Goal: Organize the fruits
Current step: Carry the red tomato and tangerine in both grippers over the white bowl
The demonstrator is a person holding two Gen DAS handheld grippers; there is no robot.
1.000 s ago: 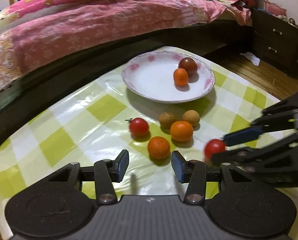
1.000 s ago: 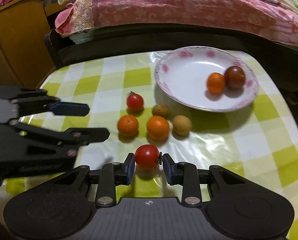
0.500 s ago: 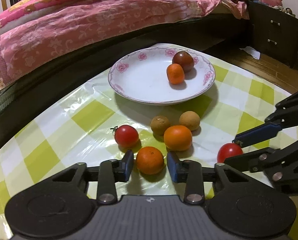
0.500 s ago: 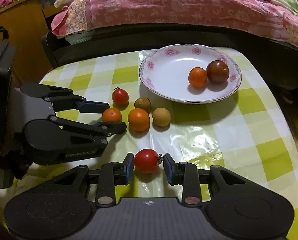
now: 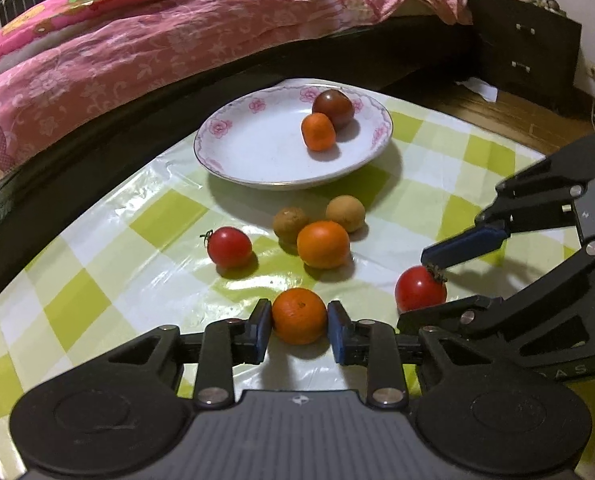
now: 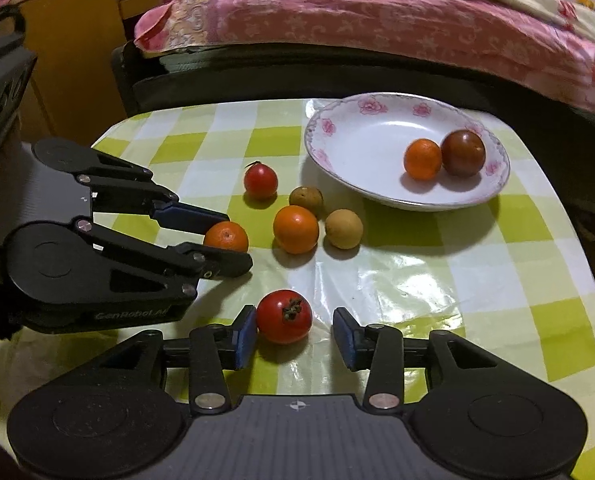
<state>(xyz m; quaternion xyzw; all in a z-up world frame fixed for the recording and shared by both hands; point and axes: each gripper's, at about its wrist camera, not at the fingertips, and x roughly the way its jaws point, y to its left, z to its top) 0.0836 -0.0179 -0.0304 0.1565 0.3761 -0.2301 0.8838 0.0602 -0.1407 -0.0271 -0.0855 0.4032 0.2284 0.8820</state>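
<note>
The left hand-held gripper (image 5: 299,326) pinches a small orange (image 5: 299,315) on the desk (image 5: 97,304) — plate (image 5: 233,148) at twelve o'clock. The right hand-held gripper (image 6: 293,334) is spreading — tomato (image 6: 284,316) loose between its jaws.

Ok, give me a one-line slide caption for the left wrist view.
Left gripper closing on an orange, plate of fruit behind.

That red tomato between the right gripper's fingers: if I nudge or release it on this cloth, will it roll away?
Probably. The tomato is round and sits on a glossy tablecloth, so it may roll. The right gripper is opening, its right pad clear of the fruit, so little restrains it. The taut, shiny skin suggests hard squeezing could slip or bruise it.
</note>
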